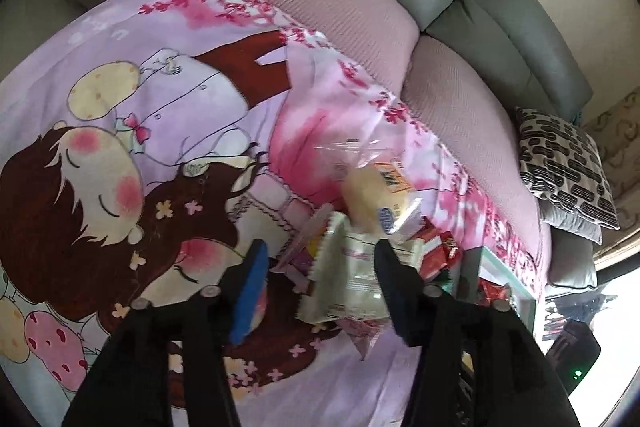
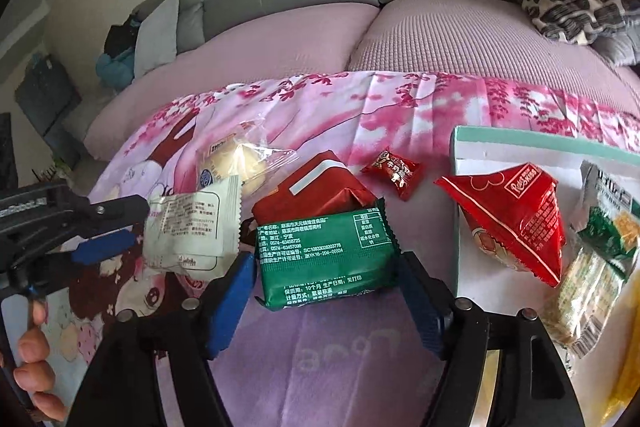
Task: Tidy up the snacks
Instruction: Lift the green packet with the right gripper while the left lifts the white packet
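My right gripper [image 2: 326, 291] straddles the green packet [image 2: 326, 259] at lower centre, jaws unclenched; I'd judge closing on it comes next.

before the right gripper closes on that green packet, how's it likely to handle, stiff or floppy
The green packet looks like a squared block under taut film, so probably fairly stiff rather than floppy. Its glossy wrapper could slip against the right gripper pads. Its far edge seems to rest on the red packet, so lifting may nudge that one.
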The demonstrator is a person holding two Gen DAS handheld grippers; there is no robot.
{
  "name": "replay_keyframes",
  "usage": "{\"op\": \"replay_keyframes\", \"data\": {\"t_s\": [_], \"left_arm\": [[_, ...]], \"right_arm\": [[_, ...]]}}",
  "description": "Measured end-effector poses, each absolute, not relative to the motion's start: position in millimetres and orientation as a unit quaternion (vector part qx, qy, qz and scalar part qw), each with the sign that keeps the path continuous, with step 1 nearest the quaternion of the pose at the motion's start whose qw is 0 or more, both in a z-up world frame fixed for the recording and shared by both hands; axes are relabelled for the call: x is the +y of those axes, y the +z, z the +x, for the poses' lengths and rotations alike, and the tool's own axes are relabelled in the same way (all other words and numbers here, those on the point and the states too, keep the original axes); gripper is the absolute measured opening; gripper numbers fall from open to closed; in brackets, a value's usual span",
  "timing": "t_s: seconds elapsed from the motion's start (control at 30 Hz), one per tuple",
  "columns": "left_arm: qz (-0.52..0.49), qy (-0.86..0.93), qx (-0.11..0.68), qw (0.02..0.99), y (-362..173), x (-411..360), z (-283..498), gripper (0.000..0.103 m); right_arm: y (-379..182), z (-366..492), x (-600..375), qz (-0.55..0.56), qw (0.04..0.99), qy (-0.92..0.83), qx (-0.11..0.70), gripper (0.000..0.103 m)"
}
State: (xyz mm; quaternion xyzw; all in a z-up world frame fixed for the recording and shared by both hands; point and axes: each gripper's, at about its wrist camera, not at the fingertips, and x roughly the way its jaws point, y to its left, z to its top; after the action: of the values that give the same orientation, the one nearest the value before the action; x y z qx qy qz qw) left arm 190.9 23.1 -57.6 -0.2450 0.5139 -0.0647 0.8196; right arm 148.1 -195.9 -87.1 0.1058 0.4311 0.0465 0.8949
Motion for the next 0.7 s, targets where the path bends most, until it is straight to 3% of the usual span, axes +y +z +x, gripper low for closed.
{"op": "replay_keyframes", "data": {"t_s": [0.23, 0.7], "left_arm": [[-0.192, -0.110, 0.524, 0.823, -52.8, -20.2, 192.0, 0.071], [-0.110, -0.066, 0.545, 0.829, -69.5, -42.5, 193.5, 0.076]], "right_arm": [[-88.1, 148.6, -191.3, 0.090, 0.897, 0.043, 0.430, 0.077], [-88.7, 150.0, -191.2, 0.086, 0.898, 0.040, 0.429, 0.075]]}}
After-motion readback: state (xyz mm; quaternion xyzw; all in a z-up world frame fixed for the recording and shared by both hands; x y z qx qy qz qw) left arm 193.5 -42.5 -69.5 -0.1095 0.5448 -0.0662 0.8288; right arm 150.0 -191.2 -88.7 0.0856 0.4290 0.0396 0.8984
